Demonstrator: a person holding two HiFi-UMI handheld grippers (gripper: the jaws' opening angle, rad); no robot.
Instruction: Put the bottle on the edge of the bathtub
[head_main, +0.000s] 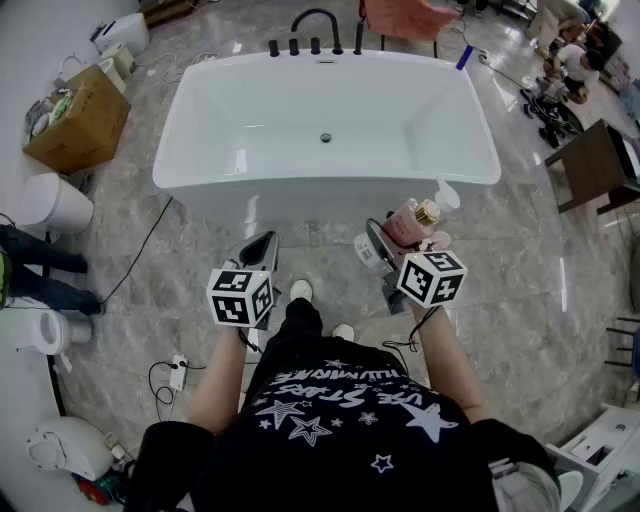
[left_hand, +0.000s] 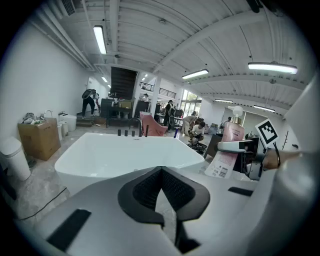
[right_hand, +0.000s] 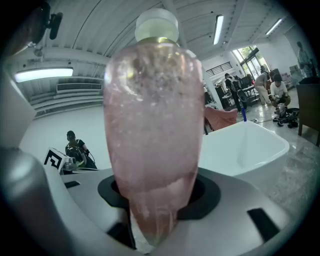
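Note:
A pink bottle (head_main: 410, 222) with a pale pump cap stands upright between the jaws of my right gripper (head_main: 402, 238), which is shut on its lower body. It fills the right gripper view as the bottle (right_hand: 152, 125) rising from the gripper (right_hand: 152, 200). The white bathtub (head_main: 300, 186) lies just ahead, its near rim a short way beyond the bottle. My left gripper (head_main: 262, 243) hovers to the left at about the same height, shut and holding nothing. In the left gripper view, the gripper (left_hand: 160, 172) points at the bathtub (left_hand: 90, 160), with the bottle (left_hand: 231, 134) at right.
A black faucet (head_main: 318, 20) and taps sit on the tub's far rim. On the left are a cardboard box (head_main: 80, 115), a white bin (head_main: 50, 205) and a floor cable (head_main: 140, 250). A dark table (head_main: 595, 165) and people (head_main: 565, 60) are at right.

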